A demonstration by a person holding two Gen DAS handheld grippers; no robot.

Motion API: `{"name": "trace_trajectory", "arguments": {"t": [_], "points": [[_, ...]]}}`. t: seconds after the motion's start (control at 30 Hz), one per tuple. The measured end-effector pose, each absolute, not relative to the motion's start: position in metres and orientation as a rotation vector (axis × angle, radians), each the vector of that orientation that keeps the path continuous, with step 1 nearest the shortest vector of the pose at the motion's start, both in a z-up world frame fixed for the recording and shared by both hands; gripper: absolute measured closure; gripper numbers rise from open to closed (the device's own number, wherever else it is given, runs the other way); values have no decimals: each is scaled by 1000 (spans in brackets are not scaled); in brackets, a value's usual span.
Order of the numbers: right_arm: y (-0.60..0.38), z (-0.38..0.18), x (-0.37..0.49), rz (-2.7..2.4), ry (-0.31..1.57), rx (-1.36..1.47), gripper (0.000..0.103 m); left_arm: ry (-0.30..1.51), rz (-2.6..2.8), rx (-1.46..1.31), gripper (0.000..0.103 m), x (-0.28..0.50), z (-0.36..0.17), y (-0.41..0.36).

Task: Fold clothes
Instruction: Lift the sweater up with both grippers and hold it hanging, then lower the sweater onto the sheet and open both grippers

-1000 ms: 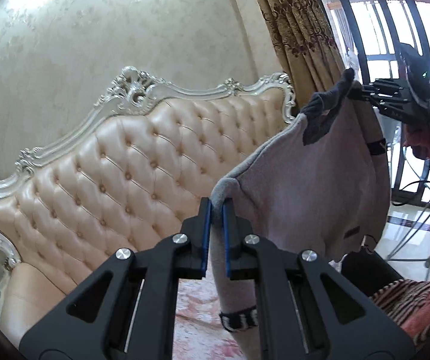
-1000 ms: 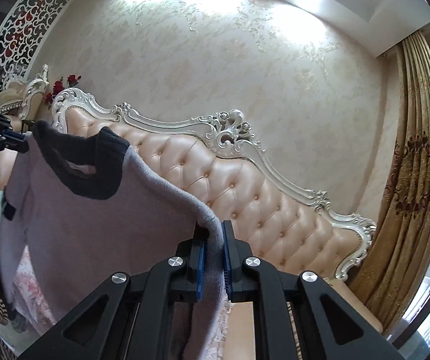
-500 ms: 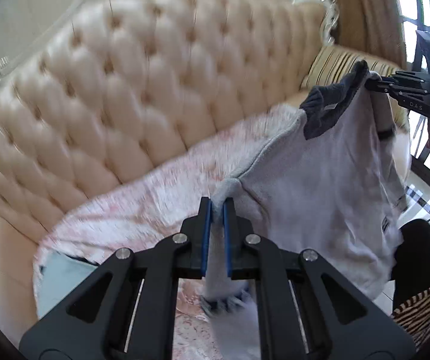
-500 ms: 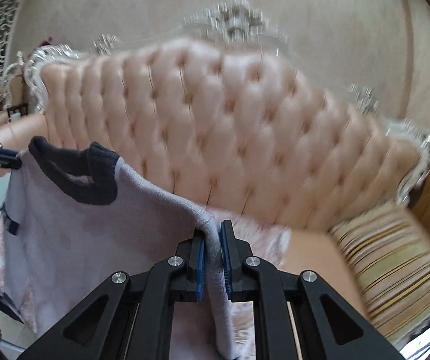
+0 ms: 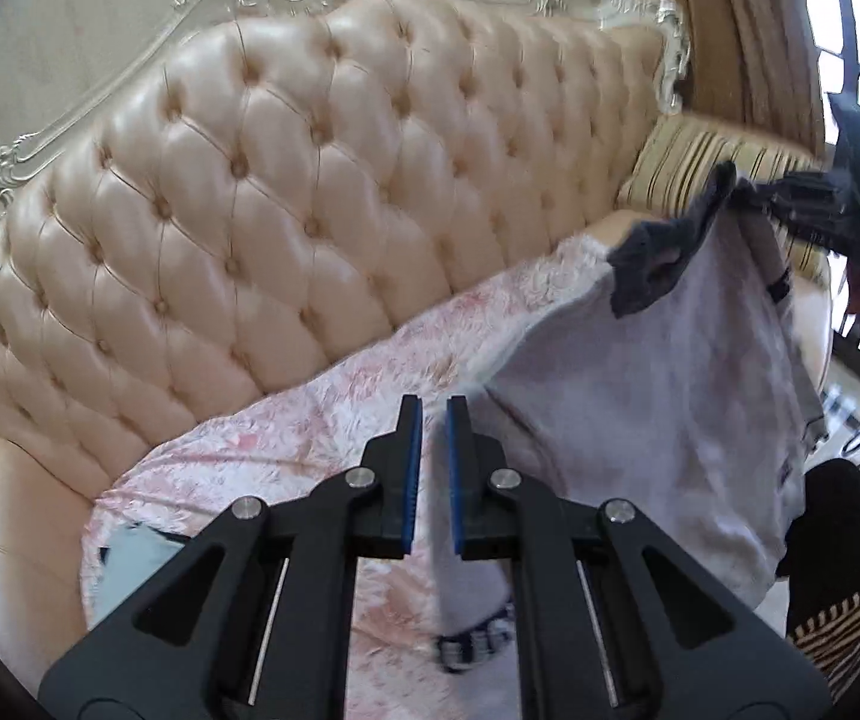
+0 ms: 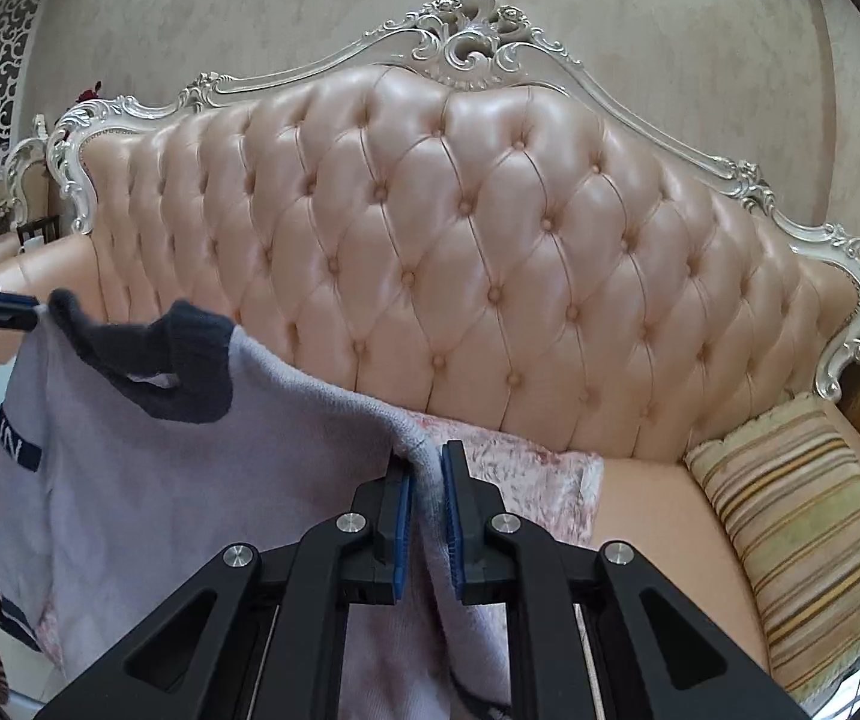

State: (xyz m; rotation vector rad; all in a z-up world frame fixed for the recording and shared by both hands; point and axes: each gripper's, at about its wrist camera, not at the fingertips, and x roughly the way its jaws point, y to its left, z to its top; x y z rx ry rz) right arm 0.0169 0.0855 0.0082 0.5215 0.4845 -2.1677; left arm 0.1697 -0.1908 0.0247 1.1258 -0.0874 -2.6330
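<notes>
A light grey sweater (image 5: 670, 408) with a dark collar (image 5: 652, 270) hangs stretched between both grippers, low over the sofa seat. My left gripper (image 5: 433, 414) is shut on one shoulder of it; a sleeve with a dark striped cuff (image 5: 478, 636) dangles below. In the right wrist view the same sweater (image 6: 159, 480) spreads to the left, and my right gripper (image 6: 426, 456) is shut on the other shoulder. Each view shows the other gripper pinching the far shoulder: the right gripper (image 5: 790, 204) and the left gripper (image 6: 9, 305).
A pink tufted sofa (image 6: 460, 240) fills the background, its seat covered by a pink floral blanket (image 5: 309, 432). A striped cushion (image 6: 802, 516) lies at the right end. A light blue garment (image 5: 129, 558) lies at the left. A person's dark trouser leg (image 5: 838, 528) is at the right.
Both grippers have come down and tipped toward the sofa seat, carrying the sweater from up in front of the backrest to just over the blanket. Both grips are unchanged.
</notes>
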Motion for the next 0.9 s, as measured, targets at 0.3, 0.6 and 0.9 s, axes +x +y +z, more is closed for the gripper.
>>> {"name": "trace_trajectory", "arguments": {"t": [0.3, 0.6, 0.9], "points": [[13, -141, -94, -2093, 561, 1103, 34, 230, -2262, 1538, 93, 95, -141, -285], [56, -129, -34, -2028, 387, 1074, 33, 485, -2422, 1420, 37, 158, -135, -222], [50, -155, 103, -1852, 313, 1082, 33, 782, -2335, 1391, 37, 241, -172, -167]]}}
